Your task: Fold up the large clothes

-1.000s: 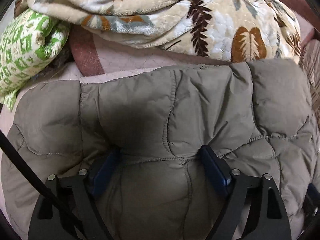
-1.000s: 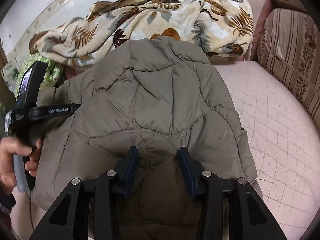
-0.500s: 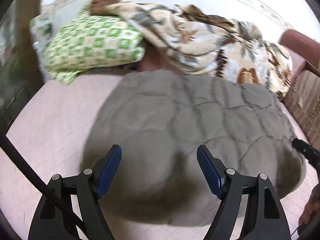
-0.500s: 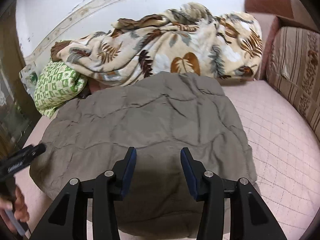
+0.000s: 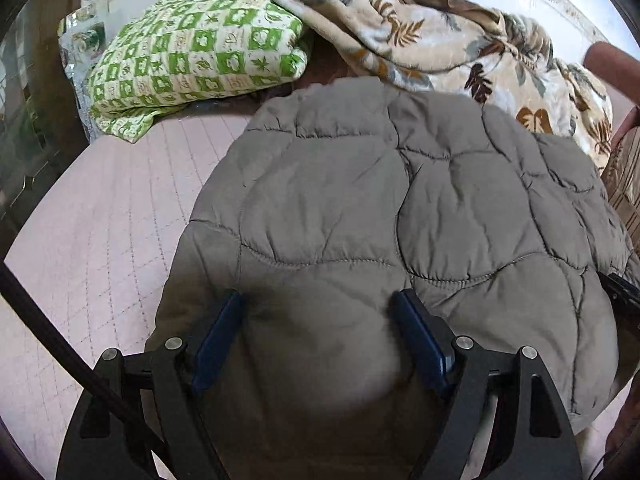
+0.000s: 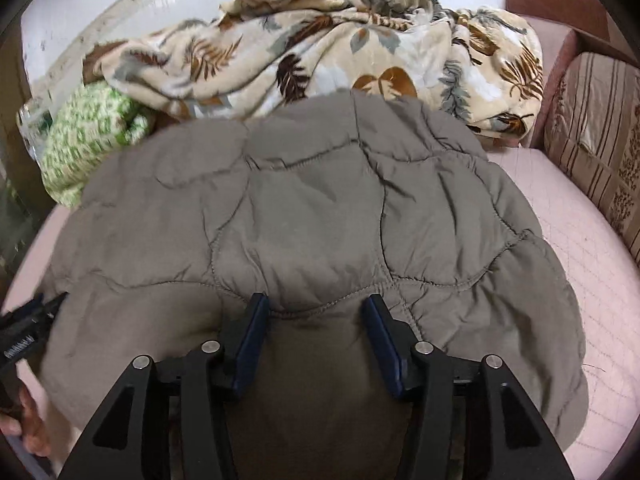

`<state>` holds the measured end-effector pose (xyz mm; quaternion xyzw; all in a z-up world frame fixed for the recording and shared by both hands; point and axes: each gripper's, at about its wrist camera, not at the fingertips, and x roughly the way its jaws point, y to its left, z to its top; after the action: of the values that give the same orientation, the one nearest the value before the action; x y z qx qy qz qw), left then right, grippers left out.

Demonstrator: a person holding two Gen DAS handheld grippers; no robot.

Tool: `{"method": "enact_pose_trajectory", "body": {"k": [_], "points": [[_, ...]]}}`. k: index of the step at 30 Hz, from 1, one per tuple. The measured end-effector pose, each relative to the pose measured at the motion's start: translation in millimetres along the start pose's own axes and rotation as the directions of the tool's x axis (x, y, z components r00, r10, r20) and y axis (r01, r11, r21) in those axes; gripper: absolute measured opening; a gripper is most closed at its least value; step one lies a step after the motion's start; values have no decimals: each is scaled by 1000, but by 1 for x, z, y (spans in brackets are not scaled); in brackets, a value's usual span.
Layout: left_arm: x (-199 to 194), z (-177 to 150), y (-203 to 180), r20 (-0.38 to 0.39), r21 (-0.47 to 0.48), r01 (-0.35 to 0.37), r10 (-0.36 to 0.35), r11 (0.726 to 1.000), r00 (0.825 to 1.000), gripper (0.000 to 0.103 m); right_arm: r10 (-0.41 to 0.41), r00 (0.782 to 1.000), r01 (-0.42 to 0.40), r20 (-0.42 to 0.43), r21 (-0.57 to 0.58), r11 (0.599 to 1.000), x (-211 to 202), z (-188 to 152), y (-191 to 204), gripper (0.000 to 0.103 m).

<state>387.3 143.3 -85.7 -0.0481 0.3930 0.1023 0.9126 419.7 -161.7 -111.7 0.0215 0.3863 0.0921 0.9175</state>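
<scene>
Jacket (image 5: 400, 216) bulges between left gripper (image 5: 320, 320) pads, jaws wide, grip unclear. Right gripper (image 6: 316, 320) jaws just been opening, padding between them, likely releasing. Garment lies folded on pink bed (image 5: 100, 216), below leaf-print blanket (image 6: 320, 52), beside green pillow (image 5: 192, 56).

Our left hand-held gripper (image 5: 316, 344) has black triangular arms, silver screws and blue pads, with a black cable (image 5: 60, 344) beside it. Our right hand-held gripper (image 6: 316, 344) looks alike.
</scene>
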Motion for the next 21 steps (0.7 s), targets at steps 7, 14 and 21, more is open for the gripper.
{"method": "enact_pose_trajectory", "body": {"k": [7, 14, 21], "points": [[6, 0, 1, -15, -13, 9, -9, 1000, 1000, 81, 8, 1000, -8, -21, -18, 1000, 12, -5, -2, 57], [-34, 6, 0, 128, -58, 42, -34, 997, 991, 79, 29, 999, -29, 32, 12, 999, -12, 3, -4, 57], [-38, -1, -32, 155, 20, 70, -72, 997, 985, 79, 127, 981, -114, 144, -97, 989, -43, 5, 34, 61]]}}
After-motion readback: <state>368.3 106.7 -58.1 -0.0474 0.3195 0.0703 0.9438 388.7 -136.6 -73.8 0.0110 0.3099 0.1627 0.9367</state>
